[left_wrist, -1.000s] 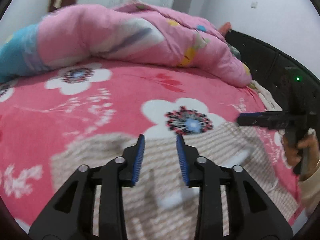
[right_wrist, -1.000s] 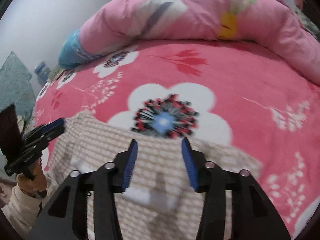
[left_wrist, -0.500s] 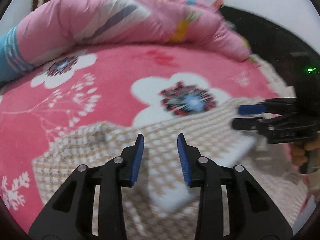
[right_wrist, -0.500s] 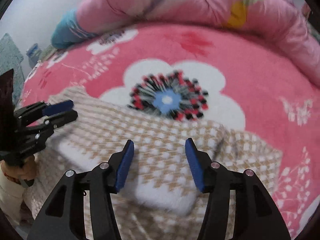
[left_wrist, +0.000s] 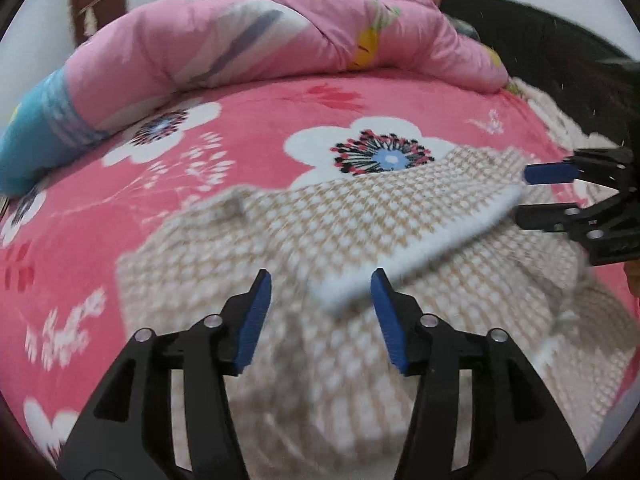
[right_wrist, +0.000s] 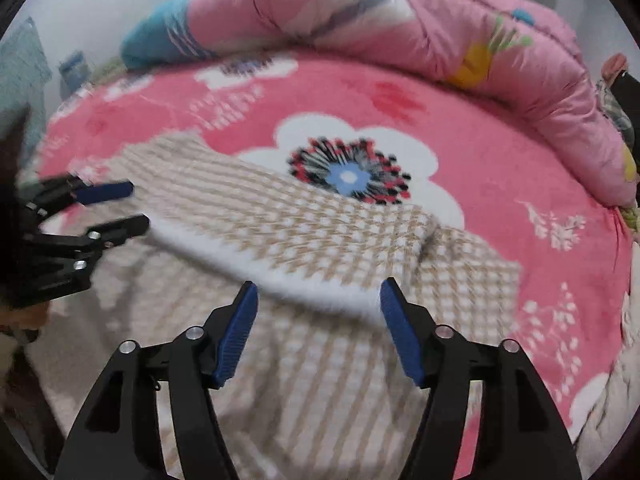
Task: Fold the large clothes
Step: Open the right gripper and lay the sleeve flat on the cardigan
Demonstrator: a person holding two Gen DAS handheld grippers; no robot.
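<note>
On the bed (left_wrist: 248,168), the checked garment (left_wrist: 360,240) lies folded, its white hem running left to right just ahead of both grippers. Left gripper (left_wrist: 320,312) and right gripper (right_wrist: 318,320): jaws have just been opening, nothing gripped, hem edge between them.

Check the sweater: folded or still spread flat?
Partly folded. The sweater has its white hem turned over its own body, lying on the bed.
</note>
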